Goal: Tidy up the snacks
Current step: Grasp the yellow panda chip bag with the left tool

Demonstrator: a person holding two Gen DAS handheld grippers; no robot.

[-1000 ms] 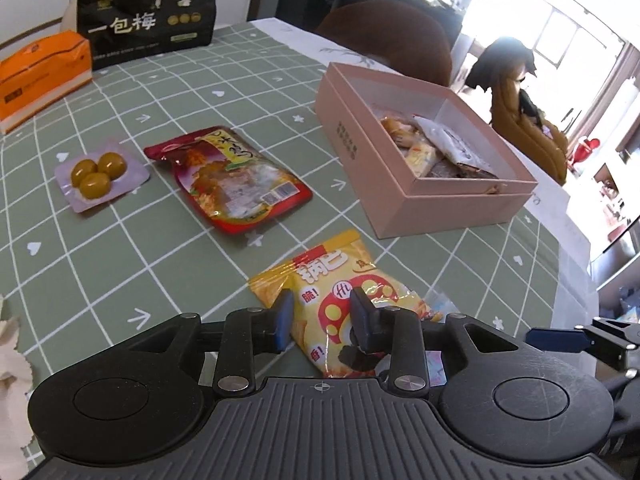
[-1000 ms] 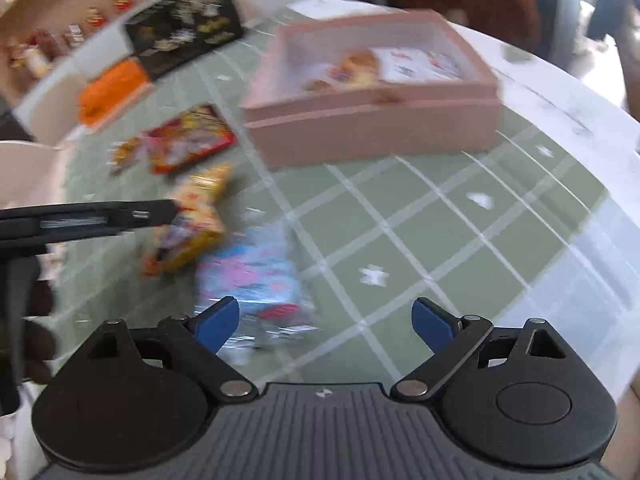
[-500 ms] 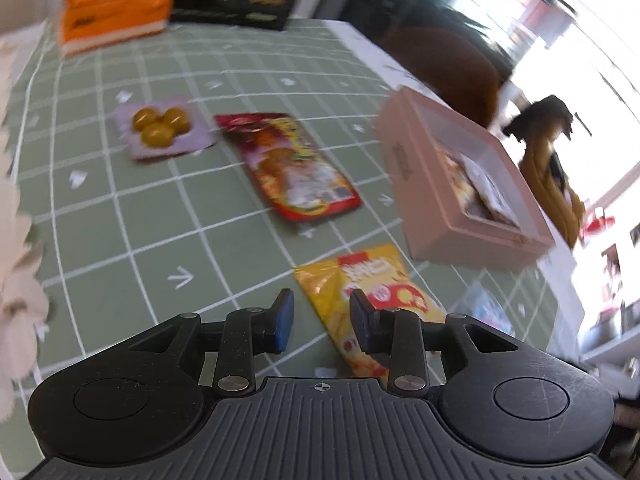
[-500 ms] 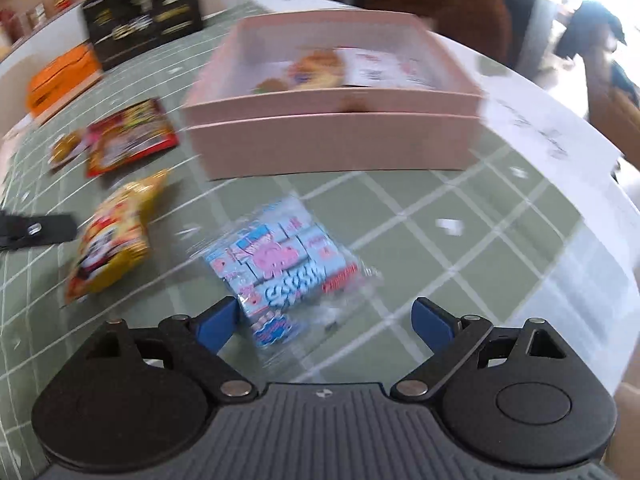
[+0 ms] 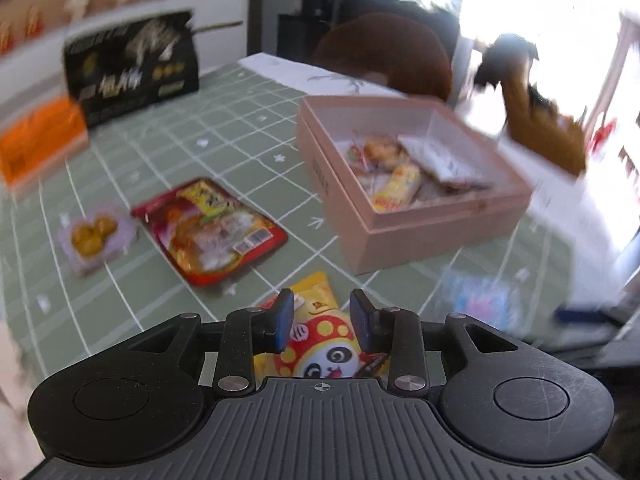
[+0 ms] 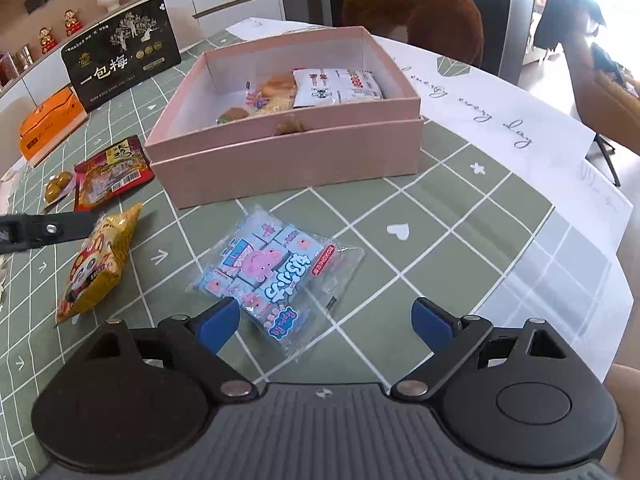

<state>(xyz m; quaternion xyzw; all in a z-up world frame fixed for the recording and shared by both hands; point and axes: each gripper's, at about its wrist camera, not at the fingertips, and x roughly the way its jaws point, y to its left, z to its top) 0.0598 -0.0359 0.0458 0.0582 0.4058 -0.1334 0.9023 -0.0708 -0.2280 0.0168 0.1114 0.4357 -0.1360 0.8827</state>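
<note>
A pink box (image 6: pixel 288 160) (image 5: pixel 400 232) holds several snack packs. A blue Peppa Pig candy pack (image 6: pixel 276 276) (image 5: pixel 480 304) lies on the green grid tablecloth just beyond my right gripper (image 6: pixel 325 322), which is open wide and empty. A yellow panda snack bag (image 5: pixel 320 340) (image 6: pixel 96 264) lies under my left gripper (image 5: pixel 322 326), whose fingers stand partly open above it, gripping nothing. A red snack pack (image 5: pixel 212 228) (image 6: pixel 108 176) and a small pack of yellow balls (image 5: pixel 90 236) (image 6: pixel 58 186) lie to the left.
A black upright bag (image 6: pixel 124 64) (image 5: pixel 132 68) and an orange box (image 6: pixel 52 124) (image 5: pixel 40 140) stand at the table's far side. A brown chair (image 6: pixel 416 12) is behind the pink box. A white table runner (image 6: pixel 500 116) lies to the right.
The left gripper has swung right and come over the yellow bag; its view is blurred. The right gripper has steadied close behind the blue candy pack. Both jaw openings look unchanged.
</note>
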